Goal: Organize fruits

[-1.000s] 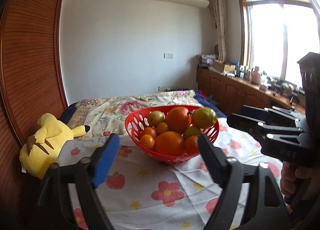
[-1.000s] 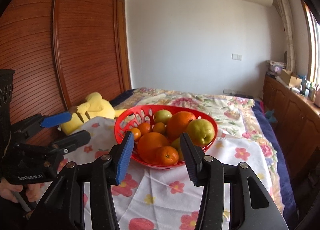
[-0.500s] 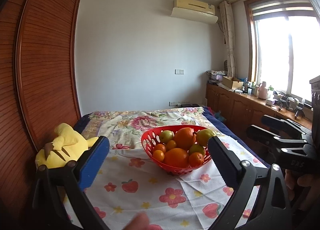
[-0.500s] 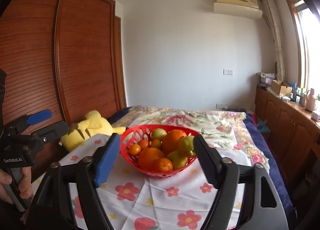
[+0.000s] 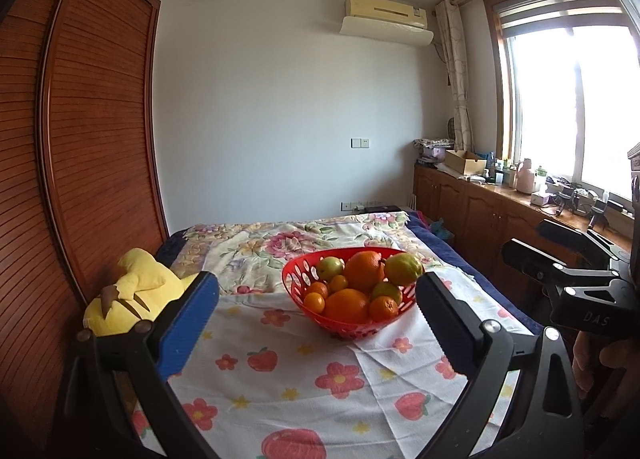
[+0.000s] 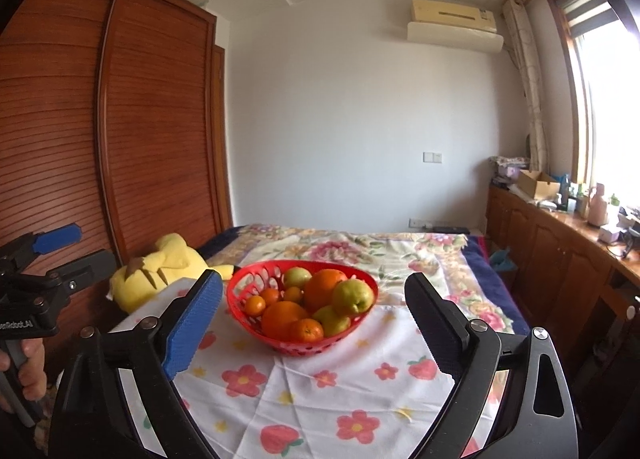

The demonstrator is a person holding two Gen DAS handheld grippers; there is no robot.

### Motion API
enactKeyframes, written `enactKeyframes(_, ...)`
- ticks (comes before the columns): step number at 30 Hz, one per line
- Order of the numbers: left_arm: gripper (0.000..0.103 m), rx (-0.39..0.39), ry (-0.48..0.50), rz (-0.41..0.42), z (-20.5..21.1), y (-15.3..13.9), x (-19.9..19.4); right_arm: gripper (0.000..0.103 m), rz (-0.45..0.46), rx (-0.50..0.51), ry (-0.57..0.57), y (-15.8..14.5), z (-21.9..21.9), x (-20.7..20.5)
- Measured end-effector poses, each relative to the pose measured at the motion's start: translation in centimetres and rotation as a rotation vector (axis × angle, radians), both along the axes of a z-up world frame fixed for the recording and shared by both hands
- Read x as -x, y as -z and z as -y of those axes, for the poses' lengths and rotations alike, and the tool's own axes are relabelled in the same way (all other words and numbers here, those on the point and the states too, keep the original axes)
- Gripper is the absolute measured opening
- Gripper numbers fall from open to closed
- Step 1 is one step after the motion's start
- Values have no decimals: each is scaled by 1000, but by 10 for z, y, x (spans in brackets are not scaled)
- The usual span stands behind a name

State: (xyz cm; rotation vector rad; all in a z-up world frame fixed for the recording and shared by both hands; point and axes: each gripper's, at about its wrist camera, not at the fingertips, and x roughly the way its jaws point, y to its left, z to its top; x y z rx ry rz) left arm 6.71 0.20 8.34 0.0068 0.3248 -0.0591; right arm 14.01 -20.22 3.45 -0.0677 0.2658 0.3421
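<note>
A red slotted basket stands on a flowered white cloth and holds oranges, small tangerines and green-yellow fruits. My left gripper is open and empty, held back from the basket. My right gripper is open and empty, also short of the basket. Each gripper shows at the edge of the other's view, the right one and the left one.
A yellow plush toy lies left of the basket by the wooden wardrobe. A floral bedspread lies behind. Wooden cabinets with clutter run along the right under the window.
Both grippers have pulled back and up from the basket, which looks smaller now. Both jaws have opened wider, the right one most.
</note>
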Motion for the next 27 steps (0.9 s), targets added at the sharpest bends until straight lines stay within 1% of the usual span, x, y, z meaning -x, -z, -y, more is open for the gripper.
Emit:
enactKeyframes(4,100,-2,5,-23,4,8,0,94,-8,6,20,6,3,6)
enactKeyframes(8,100,-19,3,-28,7,11,1,94,-17,5,32,12,6,10)
enactKeyframes(12,100,-14,12,-34,8,13,2,94,-30,1,36,17,11,10)
enactKeyframes(27,100,-9,12,-47,5,16,2,94,-30,0,45,19,14,11)
